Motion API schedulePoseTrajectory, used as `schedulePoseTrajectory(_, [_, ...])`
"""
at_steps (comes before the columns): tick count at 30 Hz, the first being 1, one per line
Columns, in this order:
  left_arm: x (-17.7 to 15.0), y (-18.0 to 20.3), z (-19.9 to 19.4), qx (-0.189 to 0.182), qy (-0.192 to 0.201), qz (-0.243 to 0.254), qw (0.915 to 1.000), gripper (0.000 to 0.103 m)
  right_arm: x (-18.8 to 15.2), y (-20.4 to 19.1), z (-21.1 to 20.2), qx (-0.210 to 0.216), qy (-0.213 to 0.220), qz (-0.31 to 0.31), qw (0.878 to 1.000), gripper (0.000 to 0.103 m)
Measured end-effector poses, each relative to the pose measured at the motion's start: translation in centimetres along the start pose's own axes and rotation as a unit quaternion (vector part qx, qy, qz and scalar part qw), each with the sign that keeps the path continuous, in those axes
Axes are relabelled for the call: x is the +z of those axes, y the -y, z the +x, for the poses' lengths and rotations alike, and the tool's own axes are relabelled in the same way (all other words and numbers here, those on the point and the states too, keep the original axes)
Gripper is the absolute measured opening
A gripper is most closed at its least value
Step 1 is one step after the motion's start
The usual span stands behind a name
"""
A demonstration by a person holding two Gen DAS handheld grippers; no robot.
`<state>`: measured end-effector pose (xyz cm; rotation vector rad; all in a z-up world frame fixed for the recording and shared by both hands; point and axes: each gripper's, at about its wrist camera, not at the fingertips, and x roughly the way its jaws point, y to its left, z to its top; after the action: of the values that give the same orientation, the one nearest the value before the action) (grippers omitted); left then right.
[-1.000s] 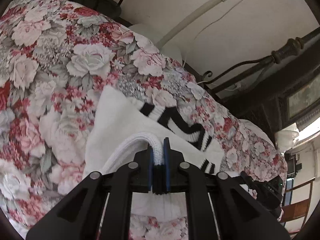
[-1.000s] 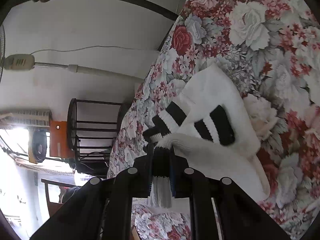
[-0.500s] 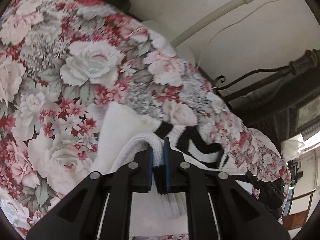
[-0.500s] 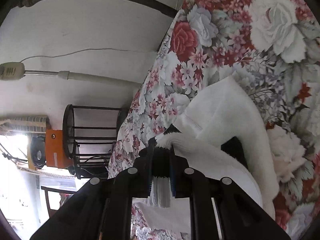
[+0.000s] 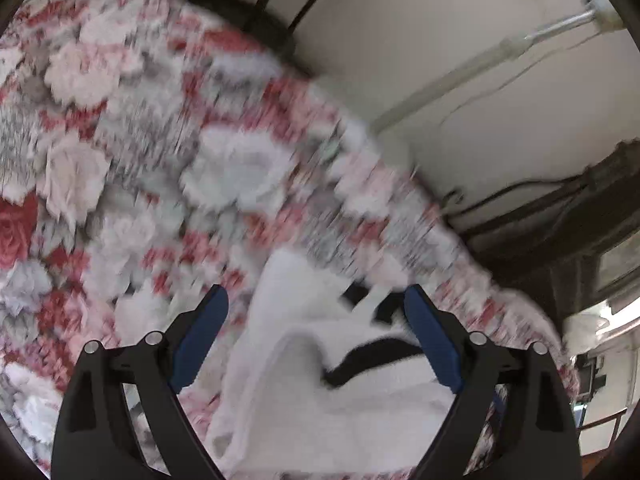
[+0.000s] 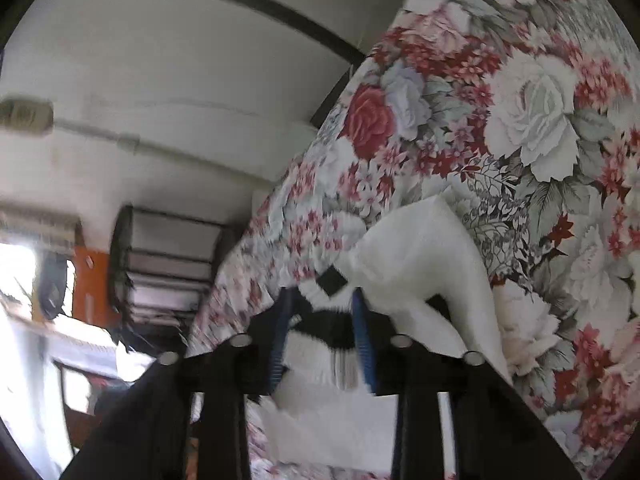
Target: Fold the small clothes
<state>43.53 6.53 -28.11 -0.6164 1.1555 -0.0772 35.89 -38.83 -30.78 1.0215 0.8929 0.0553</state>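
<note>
A white sock with black stripes (image 5: 320,380) lies folded over on the floral bedspread (image 5: 140,140). My left gripper (image 5: 316,304) is wide open just above it, blue pads on either side, holding nothing. In the right wrist view the sock (image 6: 416,264) lies in a white fold with its striped cuff between my fingers. My right gripper (image 6: 322,300) is partly open, its pads apart around the cuff and no longer pinching it. Both views are motion-blurred.
The bed's dark iron frame (image 5: 540,196) and a white wall with a pipe (image 5: 500,48) lie beyond the bed edge. A black wire rack (image 6: 168,268) and an orange box (image 6: 92,284) stand off the bed's side.
Both grippers were shut on the sock and carried it across to fold it. Now both have opened, and the sock has dropped onto the bedspread.
</note>
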Motion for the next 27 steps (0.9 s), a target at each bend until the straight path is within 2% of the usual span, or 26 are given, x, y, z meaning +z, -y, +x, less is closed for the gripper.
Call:
schedulePoseTrajectory(1, [-0.1,0.1,0.7,0.026,-0.02,0.012,0.9994,0.085,-0.3,-0.4,-0.1,-0.02,-0.005,-0.017,1.0,0.021])
schedulePoseTrajectory(2, [-0.4,0.3,1.6,0.075,-0.043,0.037,0.9956,0.084,-0.6,-0.7,-0.3,-0.059,-0.007,-0.039,0.997,0.021])
schedulePoseTrajectory(3, [-0.8,0.5,2.2,0.121,-0.055,0.065,0.989,0.083,-0.7,-0.7,-0.5,-0.09,-0.005,-0.053,0.995,0.02])
schedulePoseTrajectory(4, [-1.1,0.8,2.5,0.147,-0.061,0.087,0.9834,0.083,-0.8,-0.4,-0.7,-0.128,-0.002,-0.069,0.989,0.02])
schedulePoseTrajectory(6, [-2.2,2.0,3.1,0.192,-0.074,0.151,0.9669,0.083,-0.9,0.2,-0.4,-0.157,-0.017,-0.082,0.984,0.02])
schedulePoseTrajectory(7, [-3.0,2.9,3.5,0.213,-0.077,0.196,0.9542,0.083,-1.2,0.6,0.3,-0.154,-0.042,-0.081,0.984,0.02])
schedulePoseTrajectory(9, [-4.4,4.3,4.4,0.231,-0.084,0.249,0.9368,0.083,-2.0,0.7,1.5,-0.146,-0.079,-0.091,0.982,0.02])
schedulePoseTrajectory(12, [-5.8,5.7,6.3,0.236,-0.096,0.294,0.9213,0.084,-3.6,-0.9,3.6,-0.133,-0.13,-0.141,0.972,0.022])
schedulePoseTrajectory(13, [-6.1,6.0,7.3,0.255,-0.089,0.307,0.9124,0.084,-4.0,-1.5,4.4,-0.127,-0.149,-0.159,0.968,0.022])
schedulePoseTrajectory(14, [-6.1,6.2,7.8,0.27,-0.078,0.311,0.9078,0.084,-4.1,-2.3,5.3,-0.121,-0.159,-0.182,0.963,0.022])
schedulePoseTrajectory(15, [-5.8,6.3,8.1,0.281,-0.066,0.304,0.908,0.084,-3.7,-2.8,5.4,-0.121,-0.135,-0.191,0.965,0.023])
schedulePoseTrajectory(16, [-4.8,6.0,8.0,0.28,-0.053,0.269,0.92,0.084,-2.6,-3.1,4.3,-0.106,-0.069,-0.179,0.976,0.023])
schedulePoseTrajectory(17, [-3.7,5.6,7.6,0.264,-0.045,0.228,0.9361,0.084,-2.1,-3.0,3.1,-0.088,-0.035,-0.161,0.982,0.024])
schedulePoseTrajectory(18, [-2.4,4.7,6.5,0.234,-0.031,0.172,0.9564,0.084,-1.2,-2.3,1.6,-0.058,0.001,-0.118,0.991,0.027])
schedulePoseTrajectory(19, [-1.6,4.0,5.6,0.211,-0.018,0.136,0.9679,0.084,-0.5,-1.4,0.4,-0.038,0.015,-0.079,0.996,0.027])
schedulePoseTrajectory(20, [-0.6,3.0,4.4,0.176,-0.004,0.095,0.9798,0.084,-0.2,-0.9,-0.2,-0.029,0.025,-0.068,0.997,0.027])
schedulePoseTrajectory(21, [-0.1,2.3,3.5,0.148,0.008,0.071,0.9864,0.084,-0.1,-0.6,-0.8,-0.029,0.038,-0.066,0.997,0.027])
schedulePoseTrajectory(23, [0.3,1.9,2.3,0.157,0.032,0.06,0.9853,0.084,0.0,-0.2,-1.4,-0.034,0.043,-0.064,0.996,0.027])
schedulePoseTrajectory(24, [0.3,1.9,1.9,0.159,0.039,0.062,0.9845,0.084,0.0,0.0,-1.4,-0.019,0.035,-0.056,0.998,0.027])
schedulePoseTrajectory(27, [0.3,2.4,1.0,0.1,0.039,0.066,0.992,0.084,-0.5,-0.7,-0.6,-0.008,0.006,-0.071,0.997,0.027])
